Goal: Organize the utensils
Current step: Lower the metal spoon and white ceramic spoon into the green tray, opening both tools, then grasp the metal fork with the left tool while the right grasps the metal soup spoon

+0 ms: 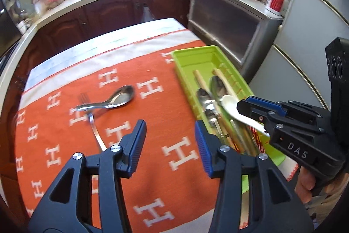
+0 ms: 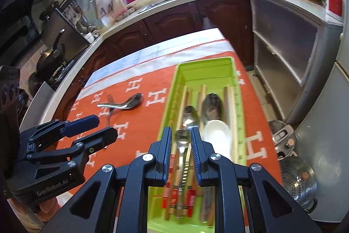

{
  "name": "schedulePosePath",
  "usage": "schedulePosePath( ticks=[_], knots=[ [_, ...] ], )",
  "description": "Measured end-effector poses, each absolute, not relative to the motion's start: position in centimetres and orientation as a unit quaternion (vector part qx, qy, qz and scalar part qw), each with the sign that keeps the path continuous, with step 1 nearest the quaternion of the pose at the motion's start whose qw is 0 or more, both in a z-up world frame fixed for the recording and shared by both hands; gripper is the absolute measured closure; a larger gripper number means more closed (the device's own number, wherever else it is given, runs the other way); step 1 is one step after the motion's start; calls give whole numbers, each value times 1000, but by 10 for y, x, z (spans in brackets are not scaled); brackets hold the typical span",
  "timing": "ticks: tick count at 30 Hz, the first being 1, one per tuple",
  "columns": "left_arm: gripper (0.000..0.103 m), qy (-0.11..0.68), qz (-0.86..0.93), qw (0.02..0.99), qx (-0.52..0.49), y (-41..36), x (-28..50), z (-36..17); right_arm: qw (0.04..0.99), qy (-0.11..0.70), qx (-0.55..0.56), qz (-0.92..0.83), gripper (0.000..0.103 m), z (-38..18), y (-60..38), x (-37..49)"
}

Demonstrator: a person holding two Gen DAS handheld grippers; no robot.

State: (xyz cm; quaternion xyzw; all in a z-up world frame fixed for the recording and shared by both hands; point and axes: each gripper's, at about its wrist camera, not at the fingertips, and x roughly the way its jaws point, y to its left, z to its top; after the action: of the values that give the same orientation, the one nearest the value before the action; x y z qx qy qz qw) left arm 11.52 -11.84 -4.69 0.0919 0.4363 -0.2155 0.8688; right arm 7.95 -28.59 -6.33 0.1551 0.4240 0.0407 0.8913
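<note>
Showing pan; right view only

"DAS" stands in pale letters on the right gripper; "GenRobot.AI" on the left gripper; white "H" letters repeat across the orange cloth

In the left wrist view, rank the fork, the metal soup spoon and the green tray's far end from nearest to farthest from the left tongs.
1. Fork: on the orange cloth, its handle end just ahead of the left tongs.
2. Metal soup spoon: lies across the fork's tines, farther out.
3. Green tray: its far end, up right, is farthest.
</note>
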Motion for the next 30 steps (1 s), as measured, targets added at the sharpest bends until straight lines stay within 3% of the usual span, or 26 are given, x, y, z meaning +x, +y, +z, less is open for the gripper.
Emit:
schedulePosePath(
  ticks=[8,14,19,30],
  knots=[
    [59,439,-150,884,62,-57,123,-43,882,437,154,85,85,-54,-243,98],
    [51,439,-101,892,48,-15,136,-52,876,444,154,108,75,-43,-213,118],
    [51,451,-76,889,22,20,149,-67,870,454,149,123,74,-39,-186,144],
    [50,476,-69,876,-31,50,186,-98,838,503,180,110,73,-75,-152,216]
  ],
)
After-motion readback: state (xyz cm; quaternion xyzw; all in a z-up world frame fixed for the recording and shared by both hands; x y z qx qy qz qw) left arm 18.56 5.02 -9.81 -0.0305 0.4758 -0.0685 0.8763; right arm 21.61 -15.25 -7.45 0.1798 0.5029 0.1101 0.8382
